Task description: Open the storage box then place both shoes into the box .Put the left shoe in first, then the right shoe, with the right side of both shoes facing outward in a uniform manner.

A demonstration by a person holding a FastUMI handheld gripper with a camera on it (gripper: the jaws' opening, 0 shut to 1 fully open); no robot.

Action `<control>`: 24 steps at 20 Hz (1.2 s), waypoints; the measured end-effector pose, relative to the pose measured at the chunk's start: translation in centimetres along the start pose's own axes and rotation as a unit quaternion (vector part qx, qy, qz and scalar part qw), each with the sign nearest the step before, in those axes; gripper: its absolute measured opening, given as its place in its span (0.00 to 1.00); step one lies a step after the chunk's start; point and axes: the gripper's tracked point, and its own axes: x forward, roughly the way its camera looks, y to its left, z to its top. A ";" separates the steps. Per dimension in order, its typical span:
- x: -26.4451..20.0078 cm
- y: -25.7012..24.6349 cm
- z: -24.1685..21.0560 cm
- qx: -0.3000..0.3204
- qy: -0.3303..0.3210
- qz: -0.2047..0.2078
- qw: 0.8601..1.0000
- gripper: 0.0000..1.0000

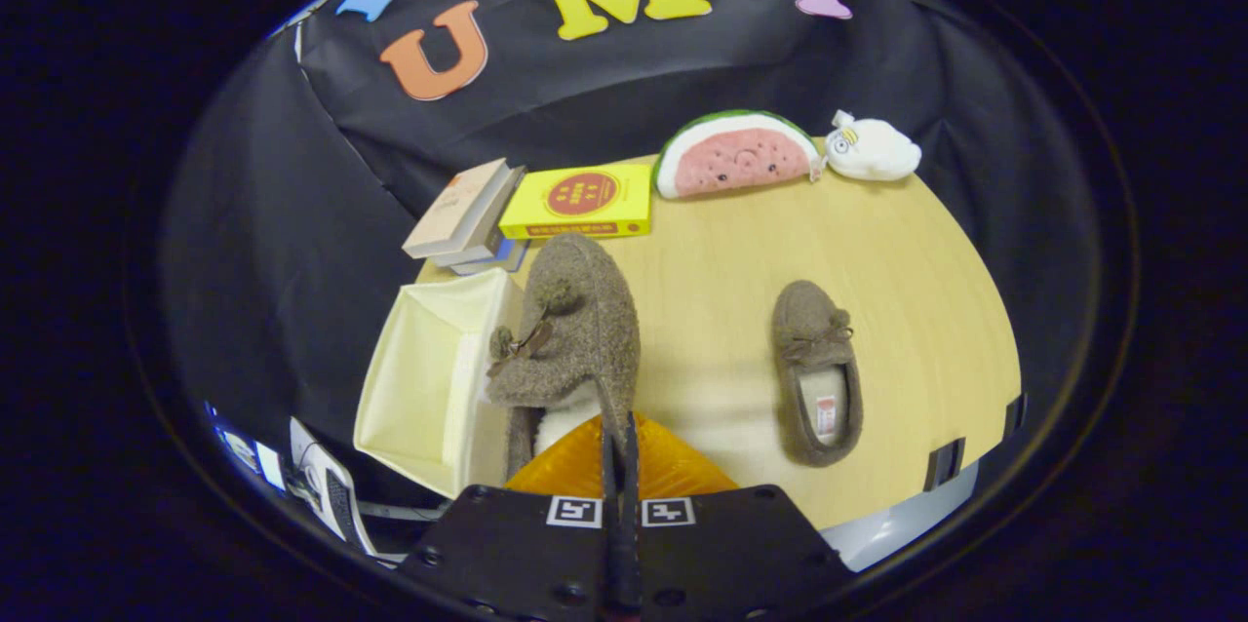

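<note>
In the gripper view, your gripper has its two fingers pressed together on the heel rim of the left shoe, a thin pinch on soft fabric, and the shoe hangs out ahead of the fingers, tilted on its side with the bow turned toward the storage box. The box sits open at the near corner of the table, just beside the held shoe, its pale inside showing and its near wall touching or almost touching the shoe's upper; you cannot tell from here whether the toe has cleared the rim. That is your first risk: if the toe catches the soft wall as you swing in, the box is likely to buckle or slide toward the table's edge, which lies close behind it. The second is the grip itself: with so little fabric held, a twist could let the shoe rotate or slip out, and it would land facing the wrong way. Check which side faces outward before you let go. The right shoe lies flat, well apart from the box, opening up. The books, the yellow box, the watermelon plush and the white plush stand beyond, out of your path.
</note>
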 end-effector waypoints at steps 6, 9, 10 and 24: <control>0.6 10.2 0.7 -0.021 -0.027 0.027 0.999 0.00; 4.1 14.2 -0.2 -0.021 -0.014 0.028 0.999 0.00; 5.2 15.1 -0.7 -0.022 -0.007 0.026 0.999 0.00; 17.9 19.1 -8.3 -0.052 0.093 -0.026 0.994 0.00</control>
